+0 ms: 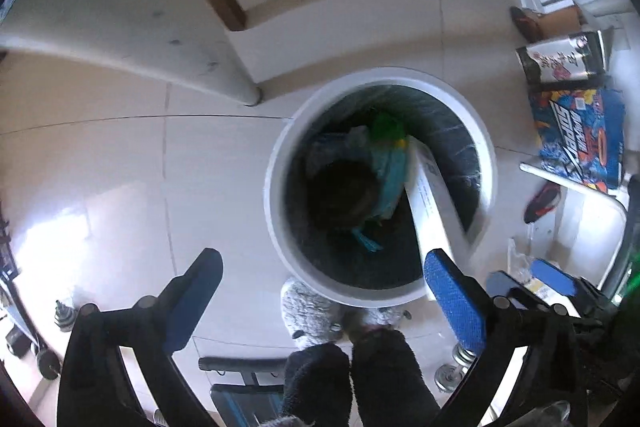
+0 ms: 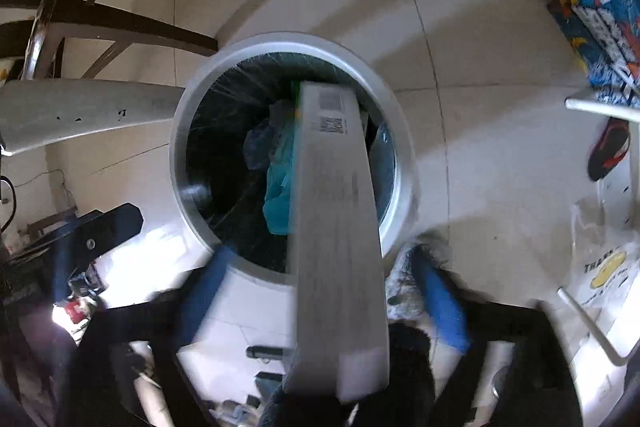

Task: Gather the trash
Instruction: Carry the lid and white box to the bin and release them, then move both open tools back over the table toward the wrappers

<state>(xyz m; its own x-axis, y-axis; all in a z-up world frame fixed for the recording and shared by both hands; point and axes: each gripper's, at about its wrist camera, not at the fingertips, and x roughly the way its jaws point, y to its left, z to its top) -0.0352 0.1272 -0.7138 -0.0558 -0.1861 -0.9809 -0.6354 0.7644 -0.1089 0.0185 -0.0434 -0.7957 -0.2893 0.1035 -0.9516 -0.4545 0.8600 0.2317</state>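
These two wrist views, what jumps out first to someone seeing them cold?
A round white trash bin with a dark liner sits on the pale tile floor, dead centre. A long white box slants into its mouth between the right gripper's spread blue fingers, above teal and green rubbish. The left gripper hangs open beside it.

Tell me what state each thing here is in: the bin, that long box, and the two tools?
Trash bin: upright, lidless, dark liner, partly filled with bags.
Long white box: tilted, far end inside the bin, near end sticking out over the rim, blurred.
Teal bag: crumpled inside the bin beside the box.
Right tool: open, fingers apart on either side of the box.
Left tool: open, empty.
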